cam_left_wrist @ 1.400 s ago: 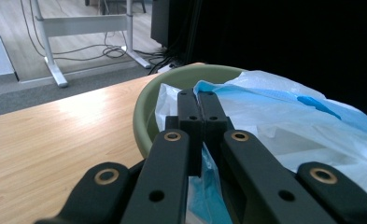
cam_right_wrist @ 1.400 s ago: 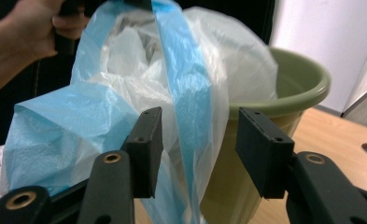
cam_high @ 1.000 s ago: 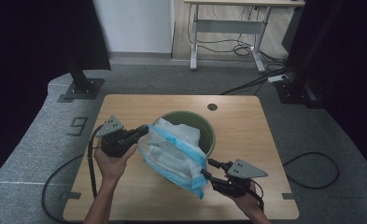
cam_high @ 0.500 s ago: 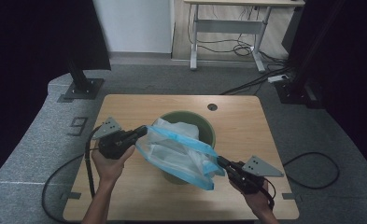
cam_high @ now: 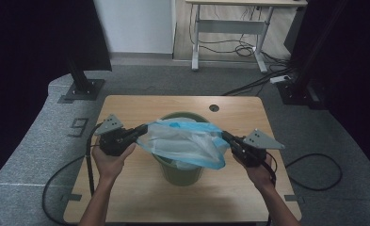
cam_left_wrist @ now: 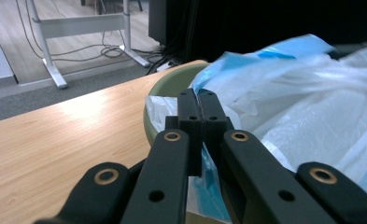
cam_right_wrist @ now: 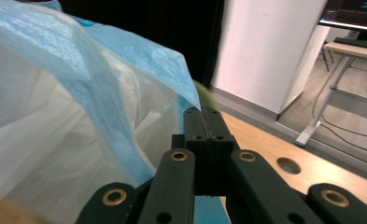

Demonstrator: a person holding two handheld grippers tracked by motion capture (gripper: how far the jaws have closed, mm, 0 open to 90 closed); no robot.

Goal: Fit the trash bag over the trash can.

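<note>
**Spreading the liner over the bin**

The left tongs (cam_high: pixel 142 130) are clamping tight on one edge of the blue-and-white plastic bag (cam_high: pixel 185 141), and the right tongs (cam_high: pixel 226 137), having just been closing, are pinching the opposite edge, film between their pads. The bag is hanging stretched between them just above the green bin (cam_high: pixel 179 170) at the middle of the worktop (cam_high: pixel 135 106). To do this well, I judge both hands should be keeping level, pulling apart gently so the mouth is opening without tearing, then lowering it evenly around the rim.
</note>
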